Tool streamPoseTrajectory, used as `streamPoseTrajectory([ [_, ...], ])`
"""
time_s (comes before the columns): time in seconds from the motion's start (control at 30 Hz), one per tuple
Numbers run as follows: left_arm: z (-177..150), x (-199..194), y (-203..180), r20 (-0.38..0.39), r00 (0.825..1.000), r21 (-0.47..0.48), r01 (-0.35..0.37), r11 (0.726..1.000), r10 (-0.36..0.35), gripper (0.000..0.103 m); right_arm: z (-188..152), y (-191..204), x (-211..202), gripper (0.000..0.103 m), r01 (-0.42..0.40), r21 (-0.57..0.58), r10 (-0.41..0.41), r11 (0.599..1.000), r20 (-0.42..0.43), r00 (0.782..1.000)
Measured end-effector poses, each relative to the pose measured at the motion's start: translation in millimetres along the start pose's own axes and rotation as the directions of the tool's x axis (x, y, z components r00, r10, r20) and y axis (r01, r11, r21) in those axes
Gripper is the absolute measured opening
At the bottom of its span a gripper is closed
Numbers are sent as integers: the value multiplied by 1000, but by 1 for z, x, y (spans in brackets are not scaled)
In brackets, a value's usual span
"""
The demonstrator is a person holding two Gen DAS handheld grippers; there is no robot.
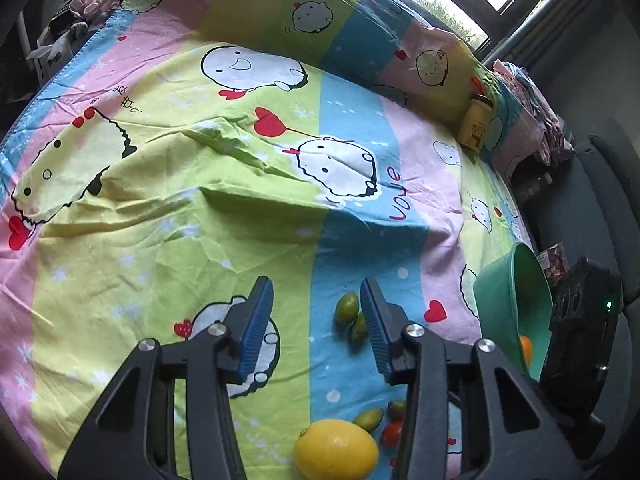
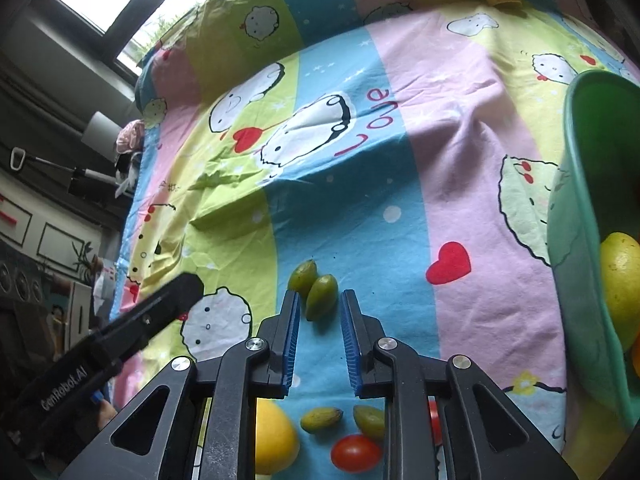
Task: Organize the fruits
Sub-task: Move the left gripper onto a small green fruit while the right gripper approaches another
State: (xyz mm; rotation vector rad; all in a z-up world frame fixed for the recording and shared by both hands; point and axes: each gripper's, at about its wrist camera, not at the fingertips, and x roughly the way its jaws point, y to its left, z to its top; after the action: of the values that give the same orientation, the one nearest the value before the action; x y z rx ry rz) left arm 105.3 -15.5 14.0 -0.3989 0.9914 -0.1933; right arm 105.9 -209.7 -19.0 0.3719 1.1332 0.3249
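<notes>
Two small green oval fruits [image 2: 314, 288] lie side by side on the cartoon bedsheet, just ahead of my right gripper [image 2: 319, 300], which is open and empty. In the left wrist view they [image 1: 347, 309] sit by the right finger of my open, empty left gripper [image 1: 316, 292]. A lemon [image 1: 336, 450], more green fruits [image 1: 369, 419] and a red tomato [image 2: 356, 453] lie below the grippers. A tilted green bowl [image 2: 580, 216] at the right holds a yellow fruit [image 2: 622, 280] and an orange [image 1: 526, 350].
A yellow jar [image 1: 476, 126] stands at the far right of the bed against the pillow roll. The other gripper's black body [image 2: 120, 328] shows at the left in the right wrist view. A dark speaker [image 1: 580, 320] sits beyond the bed's right edge.
</notes>
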Motion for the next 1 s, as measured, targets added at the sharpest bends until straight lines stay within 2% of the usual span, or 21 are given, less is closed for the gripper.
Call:
streamPoseTrajectory([
  [0.13, -2, 10, 6, -11, 999, -25, 47, 999, -48, 44, 1, 3, 11, 24, 37, -11, -37, 999, -19, 999],
  [0.23, -2, 15, 6, -21, 999, -18, 36, 999, -37, 44, 3, 2, 14, 24, 48, -6, -48, 999, -16, 999],
  [0.43, -3, 16, 8, -15, 997, -26, 73, 997, -74, 44, -1, 3, 24, 24, 59, -14, -59, 998, -38, 998],
  [0.47, -3, 16, 7, -13, 998, -18, 68, 997, -69, 45, -1, 4, 24, 21, 58, -17, -59, 998, -36, 998],
  [0.63, -7, 23, 5, -35, 997, -15, 71, 997, -71, 44, -2, -4, 15, 21, 85, 12, -85, 996, 1, 996],
  [0.9, -13, 40, -16, -60, 997, 57, 58, 997, -55, 44, 4, -33, -5, 21, 100, 104, -105, 990, 38, 994],
  [1.0, -16, 49, -25, -78, 996, 104, 49, 993, -41, 39, 5, -39, -8, 21, 82, 127, -88, 989, 38, 995],
])
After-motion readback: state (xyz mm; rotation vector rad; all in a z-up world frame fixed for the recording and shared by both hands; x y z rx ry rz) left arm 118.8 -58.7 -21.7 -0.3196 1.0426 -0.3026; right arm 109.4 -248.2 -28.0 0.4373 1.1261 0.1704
